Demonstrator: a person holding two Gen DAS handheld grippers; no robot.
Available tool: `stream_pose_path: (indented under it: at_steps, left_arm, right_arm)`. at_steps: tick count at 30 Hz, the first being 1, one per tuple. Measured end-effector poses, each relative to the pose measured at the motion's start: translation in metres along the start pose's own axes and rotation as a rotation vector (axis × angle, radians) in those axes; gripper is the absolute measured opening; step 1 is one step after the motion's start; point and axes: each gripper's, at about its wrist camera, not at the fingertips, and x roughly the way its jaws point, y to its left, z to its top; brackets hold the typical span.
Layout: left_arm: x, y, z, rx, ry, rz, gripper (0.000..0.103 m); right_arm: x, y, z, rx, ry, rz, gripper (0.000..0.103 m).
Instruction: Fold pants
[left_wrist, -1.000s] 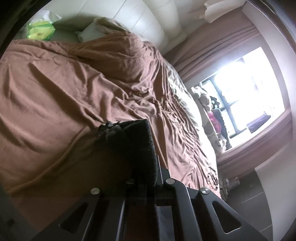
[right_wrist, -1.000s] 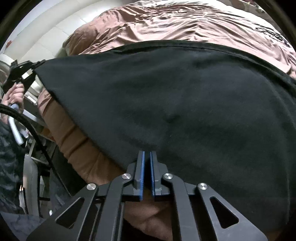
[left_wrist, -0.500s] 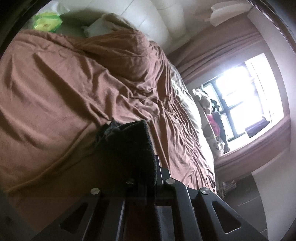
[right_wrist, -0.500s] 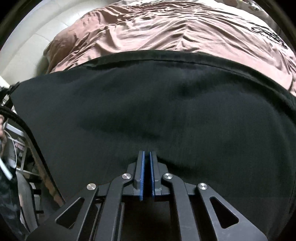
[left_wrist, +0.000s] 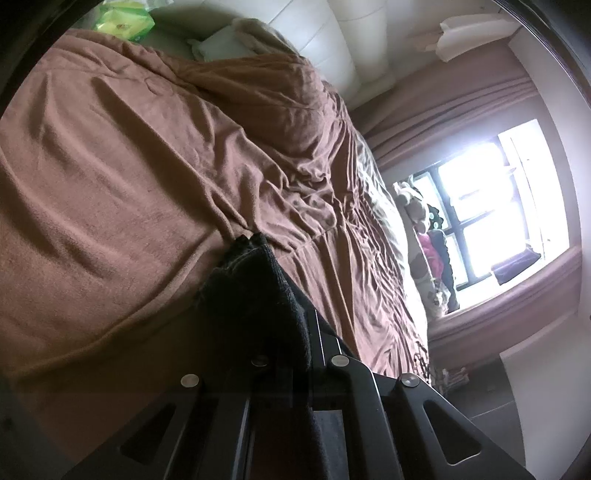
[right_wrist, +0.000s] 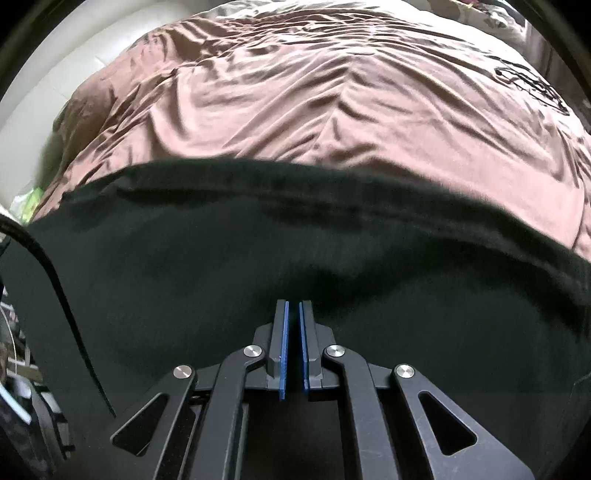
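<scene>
Left wrist view: the left gripper (left_wrist: 284, 295), a black two-finger tool, is pinching a bunched fold of the black knit fabric pants (left_wrist: 255, 295); the cloth is wrapping over the fingers and hiding most of them. The gripped fold is hanging over the rumpled brown fleece blanket (left_wrist: 129, 184), which is covering the bed from 9 o'clock to 4 o'clock. A green and yellow packet (left_wrist: 123, 20) is lying at 11 o'clock beside a pale pillow (left_wrist: 218, 46). A white padded headboard (left_wrist: 332, 33) is standing at 12 o'clock. A bright window (left_wrist: 491, 206) is showing at 3 o'clock, with stuffed toys (left_wrist: 424, 225) piled just beside it.

Right wrist view: the right gripper (right_wrist: 293, 306), with blue pads (right_wrist: 285, 343), is showing its fingers pressed nearly together; a narrow dark gap is remaining between them, and whether fabric is caught there cannot be told. The pants (right_wrist: 258, 236) are stretching as a broad dark sheet from 9 o'clock to 3 o'clock across the lower half, over the brown blanket (right_wrist: 332, 92) at 12 o'clock. A black cable (right_wrist: 62, 295) is crossing the cloth at 8 o'clock.
</scene>
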Motion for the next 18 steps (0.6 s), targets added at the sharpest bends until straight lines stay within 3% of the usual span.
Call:
stream_pose_path:
  at_steps: [10,18]
  left_arm:
    - [-0.001,0.000,-0.001,-0.003,0.001,-0.027,0.004]
    - [-0.004,-0.029,0.004,0.032,0.002,-0.081,0.004]
  right_arm:
    - [0.021,-0.008,0.031,0.007,-0.009,-0.047,0.002]
    - [0.006,-0.003,0.004,-0.001,0.004,-0.016,0.003]
